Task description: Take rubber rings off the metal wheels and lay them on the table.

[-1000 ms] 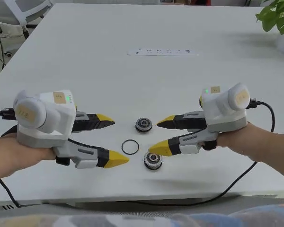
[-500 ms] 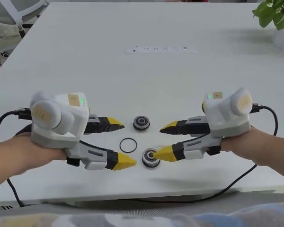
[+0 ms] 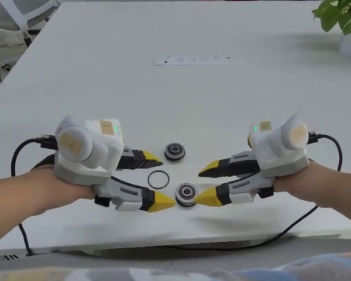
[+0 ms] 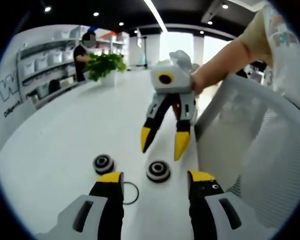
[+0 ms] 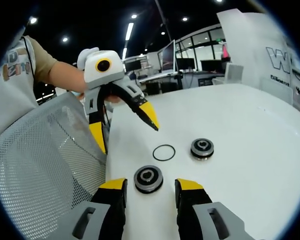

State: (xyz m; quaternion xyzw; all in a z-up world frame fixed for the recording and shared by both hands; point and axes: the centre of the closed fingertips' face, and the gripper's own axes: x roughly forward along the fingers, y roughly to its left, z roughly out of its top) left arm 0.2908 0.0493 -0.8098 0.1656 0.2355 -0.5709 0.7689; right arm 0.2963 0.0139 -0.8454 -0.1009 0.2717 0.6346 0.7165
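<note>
On the table, beside a loose ring, one wheel is flanked by the left gripper and right gripper, both spread wide.

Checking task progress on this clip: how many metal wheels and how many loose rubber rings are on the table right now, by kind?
Metal wheels: 2, the near wheel and the far wheel.
Rubber rings lying loose: 1, the black ring.
Total: 3.
</note>
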